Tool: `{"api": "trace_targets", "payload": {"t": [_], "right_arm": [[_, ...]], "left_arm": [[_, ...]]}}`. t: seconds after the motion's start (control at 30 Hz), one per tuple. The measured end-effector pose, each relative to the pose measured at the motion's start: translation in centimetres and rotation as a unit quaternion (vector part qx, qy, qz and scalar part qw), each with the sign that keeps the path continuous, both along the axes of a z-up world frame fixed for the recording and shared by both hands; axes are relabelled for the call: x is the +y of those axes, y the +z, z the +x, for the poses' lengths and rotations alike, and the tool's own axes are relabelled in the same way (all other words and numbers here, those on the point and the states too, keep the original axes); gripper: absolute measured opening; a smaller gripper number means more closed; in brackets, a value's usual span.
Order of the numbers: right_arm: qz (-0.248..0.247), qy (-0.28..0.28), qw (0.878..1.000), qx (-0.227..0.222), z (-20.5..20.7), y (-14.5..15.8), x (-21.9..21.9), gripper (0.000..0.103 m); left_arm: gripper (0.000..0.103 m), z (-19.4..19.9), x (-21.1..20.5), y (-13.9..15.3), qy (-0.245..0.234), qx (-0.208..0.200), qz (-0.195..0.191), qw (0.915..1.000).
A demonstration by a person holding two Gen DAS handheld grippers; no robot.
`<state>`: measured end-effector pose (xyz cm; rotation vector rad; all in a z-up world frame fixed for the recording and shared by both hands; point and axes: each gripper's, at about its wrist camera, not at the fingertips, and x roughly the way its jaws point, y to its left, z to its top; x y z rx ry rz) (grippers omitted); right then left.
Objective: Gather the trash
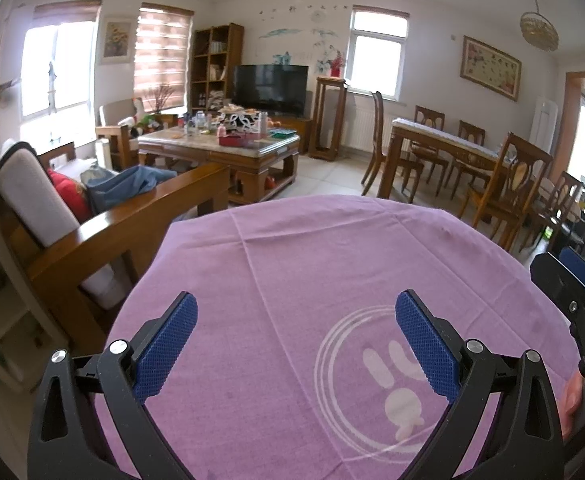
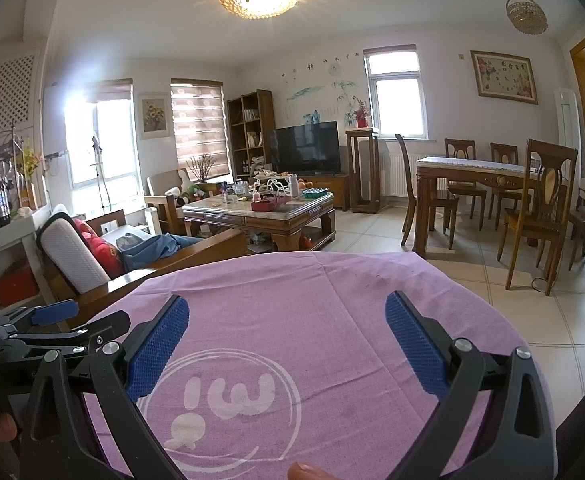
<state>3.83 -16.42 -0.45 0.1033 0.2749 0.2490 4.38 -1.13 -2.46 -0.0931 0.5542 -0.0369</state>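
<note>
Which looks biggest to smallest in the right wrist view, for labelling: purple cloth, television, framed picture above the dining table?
1. purple cloth, though nearness to the camera inflates it.
2. television.
3. framed picture.

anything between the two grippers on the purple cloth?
No objects: only purple cloth with its white logo lies between left gripper and right gripper, in both views.

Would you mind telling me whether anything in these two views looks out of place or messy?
The purple cloth under both open grippers is bare apart from creases and faint dark marks. The clutter is farther off: the coffee table is crowded with small items, and blue clothing lies bundled on the wooden sofa.
</note>
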Motion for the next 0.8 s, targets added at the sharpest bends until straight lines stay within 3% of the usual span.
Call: {"api": "trace_targets", "payload": {"t": [0.8], "right_arm": [[0.001, 0.000, 1.000, 0.000, -0.01, -0.01, -0.43, 0.098]], "left_arm": [[0.098, 0.52, 0.38, -0.56, -0.014, -0.004, 0.001, 0.9999]]}}
